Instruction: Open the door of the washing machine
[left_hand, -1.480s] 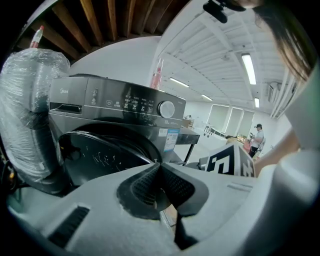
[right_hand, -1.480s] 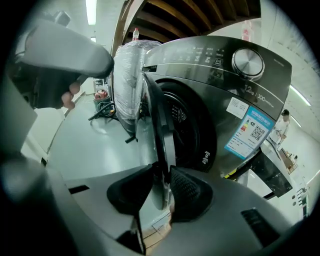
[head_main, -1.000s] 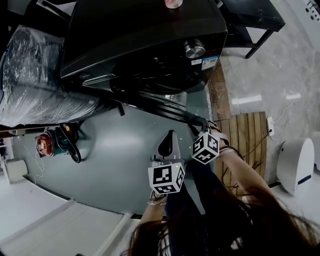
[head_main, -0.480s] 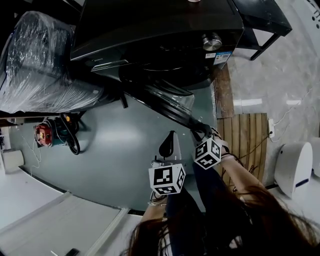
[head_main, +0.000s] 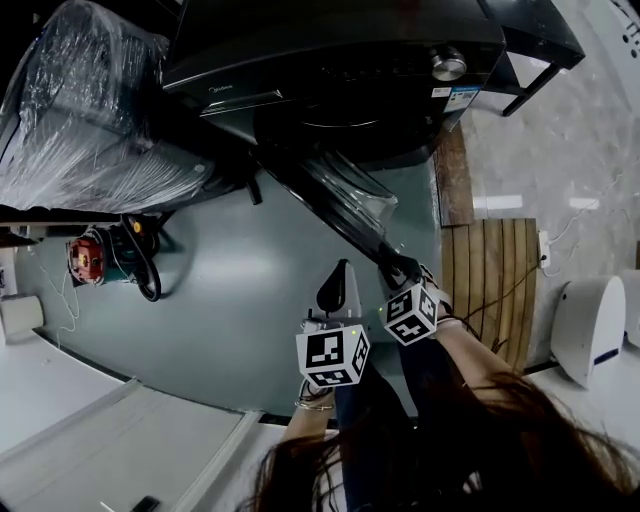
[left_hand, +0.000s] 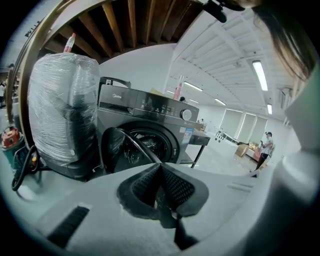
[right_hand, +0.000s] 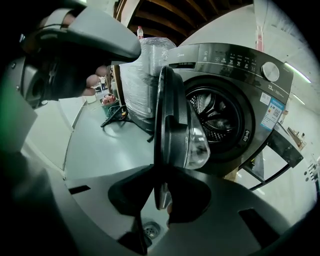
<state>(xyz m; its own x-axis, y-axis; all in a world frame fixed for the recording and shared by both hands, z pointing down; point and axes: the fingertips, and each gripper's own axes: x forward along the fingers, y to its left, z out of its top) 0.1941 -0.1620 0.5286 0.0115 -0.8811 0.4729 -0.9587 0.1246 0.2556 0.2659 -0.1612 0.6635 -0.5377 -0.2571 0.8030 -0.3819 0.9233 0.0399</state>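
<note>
**Washer** (head_main: 340, 60): dark front-loader at the far side of the grey floor (head_main: 240, 300), with its dial (head_main: 448, 64) at the right end of the panel.

**Door** (head_main: 335, 200): open and hinged at the left of the opening. It swings out toward the near side, and its free edge is at the right gripper. The clear bowl bulges toward the machine.

**Drum** (right_hand: 215, 117): seen through the opening. Only its perforated metal wall and ribs show.

**Right gripper** (head_main: 400, 272): clamped on the door's rim, with one pad on each face of the edge.

**Left gripper** (head_main: 338, 285): jaws together, just left of the right gripper and apart from the door. It is aimed at the washer.

**Bundle** (head_main: 80, 110): bulky thing in clear film, standing just left of the washer. What the film holds cannot be told.

**Slats** (head_main: 490, 280): wooden, lying on the floor at the right.

**Table** (head_main: 530, 40): dark, touching or just beside the washer's right side.

**View notes**
- Only the head view shows the slats and both marker cubes.
- Only the right gripper view shows the drum's inside and a floor drain (right_hand: 150, 231) below the held rim.
- Only the left gripper view shows a bottle (left_hand: 70, 42) on top of the bundle and a person (left_hand: 265, 145) far off at the right.
</note>
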